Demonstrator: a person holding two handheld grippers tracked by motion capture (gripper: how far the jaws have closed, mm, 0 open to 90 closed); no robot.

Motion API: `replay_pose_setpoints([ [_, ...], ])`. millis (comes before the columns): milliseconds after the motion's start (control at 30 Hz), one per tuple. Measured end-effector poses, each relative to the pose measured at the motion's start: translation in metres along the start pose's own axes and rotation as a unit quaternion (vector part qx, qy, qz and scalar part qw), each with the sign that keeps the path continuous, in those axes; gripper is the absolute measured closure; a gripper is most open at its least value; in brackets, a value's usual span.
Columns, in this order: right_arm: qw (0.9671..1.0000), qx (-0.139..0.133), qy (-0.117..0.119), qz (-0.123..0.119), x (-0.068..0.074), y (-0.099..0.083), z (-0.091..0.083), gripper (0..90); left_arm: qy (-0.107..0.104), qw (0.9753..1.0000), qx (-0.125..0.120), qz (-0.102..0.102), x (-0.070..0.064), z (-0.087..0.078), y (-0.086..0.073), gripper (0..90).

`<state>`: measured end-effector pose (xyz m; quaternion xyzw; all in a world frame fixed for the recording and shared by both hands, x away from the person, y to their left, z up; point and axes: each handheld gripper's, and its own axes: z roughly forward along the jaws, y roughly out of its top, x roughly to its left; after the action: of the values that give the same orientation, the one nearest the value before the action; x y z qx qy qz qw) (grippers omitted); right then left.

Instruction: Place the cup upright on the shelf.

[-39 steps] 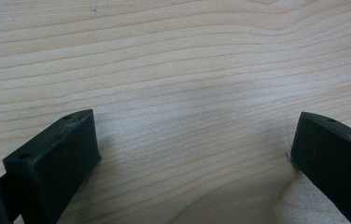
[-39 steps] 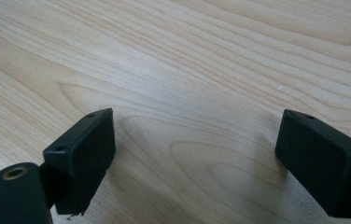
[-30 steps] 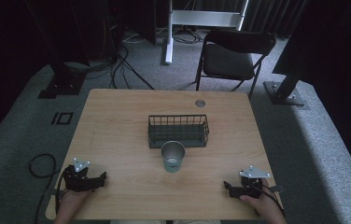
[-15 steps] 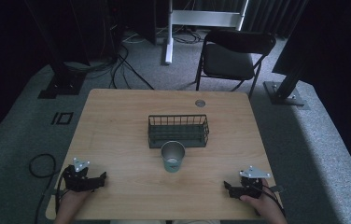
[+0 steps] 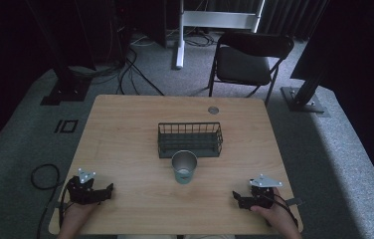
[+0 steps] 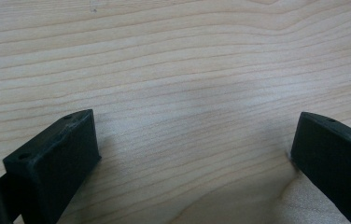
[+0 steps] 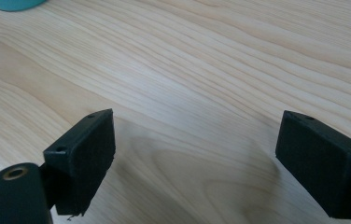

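Now: round metal cup (image 5: pixel 183 167); wire basket (image 5: pixel 190 140); woodgrain table (image 5: pixel 125 144)

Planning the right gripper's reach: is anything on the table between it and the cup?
Nothing visible. Bare table lies between the right gripper and the cup. The basket stands just behind the cup, off that path.

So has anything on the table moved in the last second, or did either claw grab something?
Nothing has visibly changed. The left claw and right claw still rest open near the table's front edge, each holding nothing. The metal cup still stands just in front of the wire basket, untouched.
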<state>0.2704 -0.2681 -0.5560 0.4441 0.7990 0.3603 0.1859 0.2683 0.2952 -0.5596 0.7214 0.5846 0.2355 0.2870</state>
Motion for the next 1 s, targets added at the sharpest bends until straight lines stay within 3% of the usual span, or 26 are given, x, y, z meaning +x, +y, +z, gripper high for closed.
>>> replay_pose_setpoints([
  [367, 0.9987, -0.013, 0.038, -0.033, 0.023, 0.02, 0.014, 11.7, 0.0, 1.0, 0.0, 0.0, 0.0, 0.0, 0.0, 1.4],
  [1000, 0.9896, -0.04, 0.112, -0.081, 0.067, 0.059, 0.041, 13.3, 0.0, 1.0, 0.0, 0.0, 0.0, 0.0, 0.0, 1.4],
])
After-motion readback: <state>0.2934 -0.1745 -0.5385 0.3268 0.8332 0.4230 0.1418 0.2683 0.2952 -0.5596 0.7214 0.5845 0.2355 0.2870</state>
